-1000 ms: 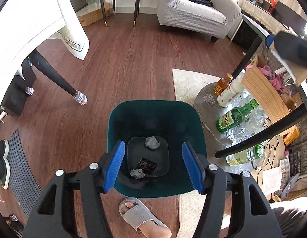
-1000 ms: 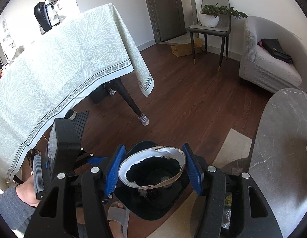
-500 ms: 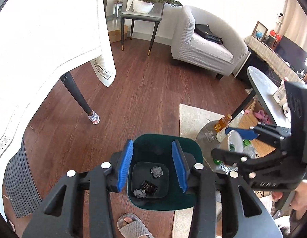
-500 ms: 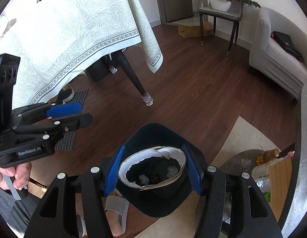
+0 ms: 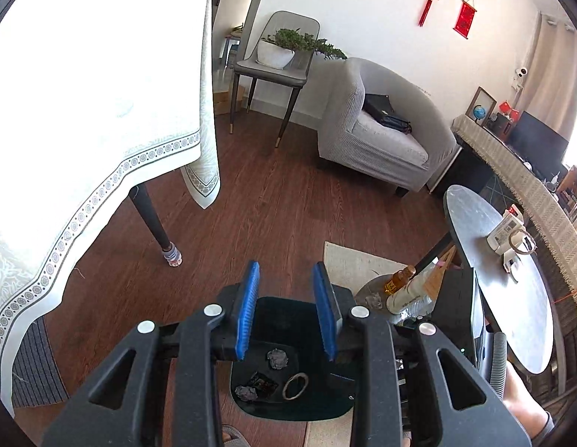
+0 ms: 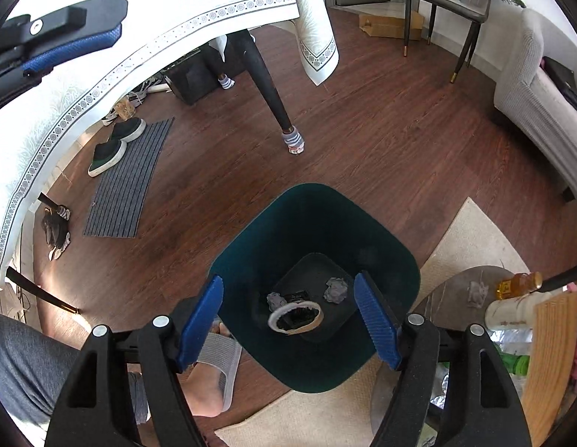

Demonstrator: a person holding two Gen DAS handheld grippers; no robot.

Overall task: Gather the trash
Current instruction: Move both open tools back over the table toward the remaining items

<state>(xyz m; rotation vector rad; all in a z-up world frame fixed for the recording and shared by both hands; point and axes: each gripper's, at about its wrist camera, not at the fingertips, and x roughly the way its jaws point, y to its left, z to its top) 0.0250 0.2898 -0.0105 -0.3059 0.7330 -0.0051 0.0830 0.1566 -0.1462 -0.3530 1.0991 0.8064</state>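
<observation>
Dropped already into the dark green bin (image 6: 247,246) at lower centre: tape ring (image 6: 295,316) beside two crumpled wads and a dark wrapper; right gripper (image 6: 288,320) just spread wide and empty above, left gripper (image 5: 286,313) just narrowed, clasping nothing; remaining trash unclear.

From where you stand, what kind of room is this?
Most likely a home living and dining room: a grey armchair, a table under a white tablecloth, and a potted plant on a chair.

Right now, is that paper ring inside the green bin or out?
Inside. The paper ring lies on the floor of the green bin, beside crumpled wads.
</observation>
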